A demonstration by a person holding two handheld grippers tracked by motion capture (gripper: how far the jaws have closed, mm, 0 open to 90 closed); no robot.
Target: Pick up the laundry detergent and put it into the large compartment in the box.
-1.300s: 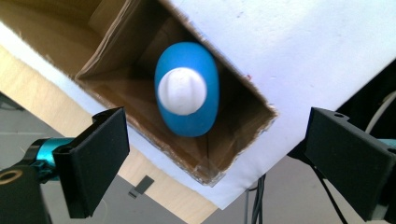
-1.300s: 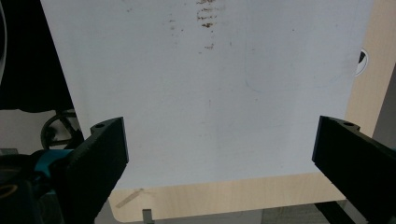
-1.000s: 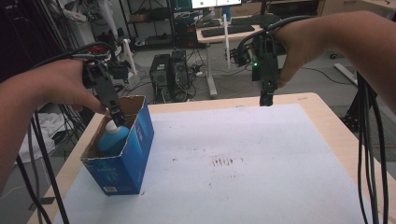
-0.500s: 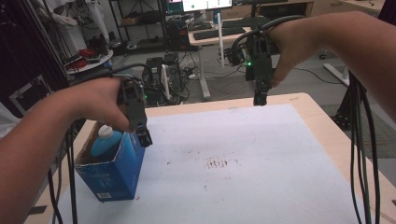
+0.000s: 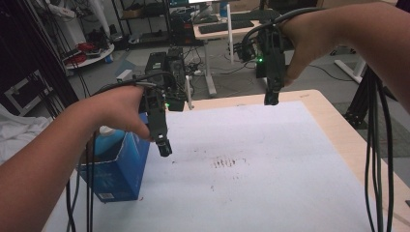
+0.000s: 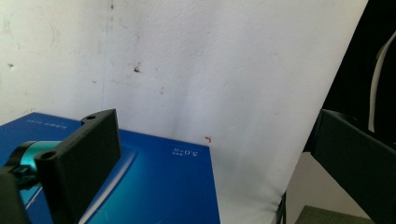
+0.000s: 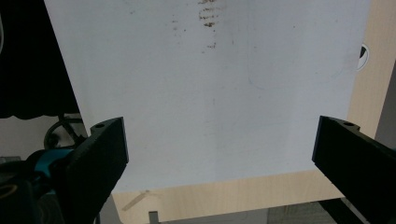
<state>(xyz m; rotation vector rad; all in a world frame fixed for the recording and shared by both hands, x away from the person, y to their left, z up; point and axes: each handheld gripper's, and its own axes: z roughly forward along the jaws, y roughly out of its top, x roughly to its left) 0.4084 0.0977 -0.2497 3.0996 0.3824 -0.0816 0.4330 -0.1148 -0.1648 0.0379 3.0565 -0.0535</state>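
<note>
Left gripper (image 5: pixel 164 148) left open-topped blue box (image 5: pixel 121 169).

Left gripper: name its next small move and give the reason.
Probably draw the left gripper farther from the blue box. Its jaws have just been opening and hold nothing, beside the box, while the bottle sits inside, so the drop looks done.

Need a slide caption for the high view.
Open left gripper beside blue box holding a bottle; right gripper above table.

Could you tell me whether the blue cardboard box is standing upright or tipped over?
Upright: the blue cardboard box stands on its base on the white sheet, open top upward, a white-capped bottle inside.
</note>
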